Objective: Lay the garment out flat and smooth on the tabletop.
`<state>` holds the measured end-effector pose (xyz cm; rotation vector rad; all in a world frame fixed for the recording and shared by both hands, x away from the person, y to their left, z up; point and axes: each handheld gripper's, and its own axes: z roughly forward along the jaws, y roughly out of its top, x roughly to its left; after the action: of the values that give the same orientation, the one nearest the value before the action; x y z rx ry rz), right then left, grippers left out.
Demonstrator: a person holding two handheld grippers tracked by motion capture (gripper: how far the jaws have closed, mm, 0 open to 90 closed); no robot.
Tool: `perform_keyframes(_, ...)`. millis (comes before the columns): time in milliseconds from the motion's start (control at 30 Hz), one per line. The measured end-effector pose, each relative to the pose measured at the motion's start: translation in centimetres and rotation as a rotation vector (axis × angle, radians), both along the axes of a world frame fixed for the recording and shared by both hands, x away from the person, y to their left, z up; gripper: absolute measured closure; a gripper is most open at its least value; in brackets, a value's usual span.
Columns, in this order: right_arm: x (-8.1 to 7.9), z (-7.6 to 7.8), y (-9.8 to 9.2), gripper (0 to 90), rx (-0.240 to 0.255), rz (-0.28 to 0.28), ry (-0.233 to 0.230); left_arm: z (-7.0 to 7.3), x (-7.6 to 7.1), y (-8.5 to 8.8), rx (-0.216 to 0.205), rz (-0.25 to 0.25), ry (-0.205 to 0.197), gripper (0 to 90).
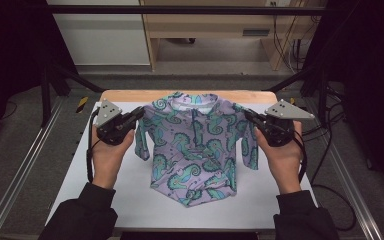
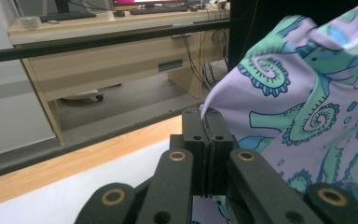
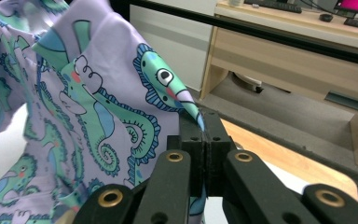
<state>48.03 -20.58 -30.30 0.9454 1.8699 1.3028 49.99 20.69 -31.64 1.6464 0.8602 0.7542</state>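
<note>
Holding the lilac seahorse-print child's shirt (image 1: 195,145) by its shoulders, left tool (image 1: 139,114) and right tool (image 1: 250,117) clenched on fabric, hem on the white tabletop (image 1: 130,200); next we judge a lay-flat.

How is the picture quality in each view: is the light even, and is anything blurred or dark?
High view: the white table top is evenly lit, the room at both sides falls into darkness, and the lilac seahorse-print shirt looks slightly soft. Left gripper view: the left gripper is sharp, the wooden desk behind is softer. Right gripper view: the right gripper and nearby print are crisp.
</note>
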Motion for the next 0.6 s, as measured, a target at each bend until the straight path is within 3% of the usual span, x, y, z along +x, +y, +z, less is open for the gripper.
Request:
perform_keyframes(333, 1.2, 2.5, 0.1, 89.8, 0.009, -0.012, -0.015, 2.6, 1.6, -0.5, 0.009, 0.013, -0.011, 90.0)
perform_keyframes(600, 1.8, 3.2, 0.3, 89.8, 0.018, -0.017, -0.022, 3.5, 2.3, -0.4, -0.027, 0.017, -0.014, 90.0)
